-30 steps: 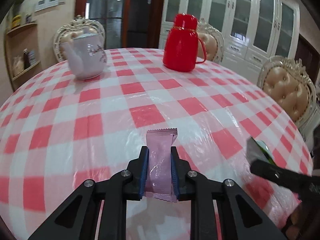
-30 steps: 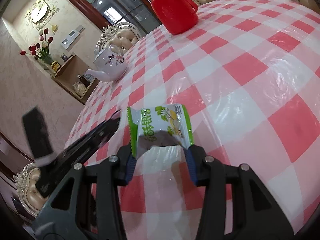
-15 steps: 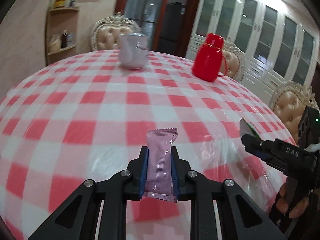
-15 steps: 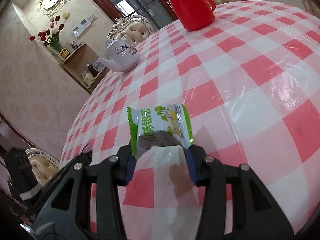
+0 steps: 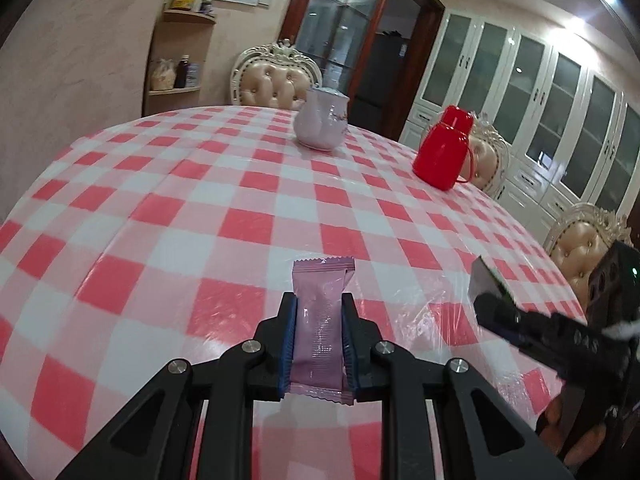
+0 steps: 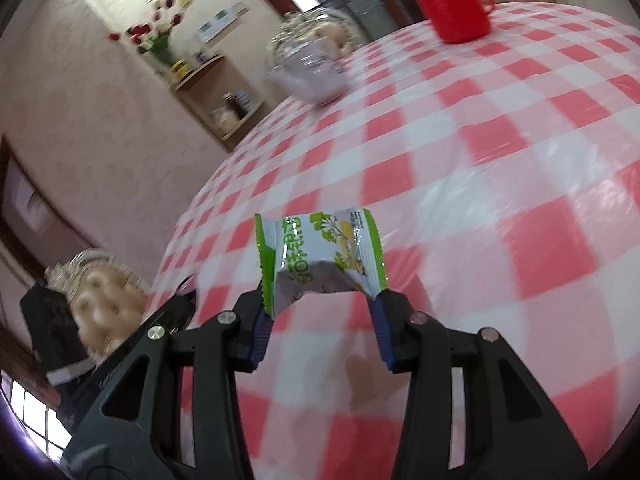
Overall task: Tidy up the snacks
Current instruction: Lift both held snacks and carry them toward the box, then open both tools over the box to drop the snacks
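My left gripper (image 5: 319, 322) is shut on a slim pink snack packet (image 5: 322, 320), held upright above the red-and-white checked tablecloth (image 5: 224, 216). My right gripper (image 6: 322, 310) is shut on a green-and-white snack packet (image 6: 320, 256), clamped by its two side edges and bowed upward, also above the cloth (image 6: 500, 128). In the left wrist view the right gripper (image 5: 494, 304) enters from the right edge with the green packet's edge showing. In the right wrist view the left gripper's black arm (image 6: 160, 320) shows at the lower left.
A white porcelain teapot (image 5: 322, 124) and a red thermos jug (image 5: 444, 154) stand toward the table's far side. Cream tufted chairs (image 5: 276, 80) ring the table, one (image 5: 588, 256) at the right. A corner shelf (image 5: 180, 56) and white cabinets (image 5: 560, 92) line the walls.
Both grippers have swung sideways over the table, each keeping its packet. The teapot and jug have shifted right and farther off in the left wrist view; the right wrist view is now motion-blurred.
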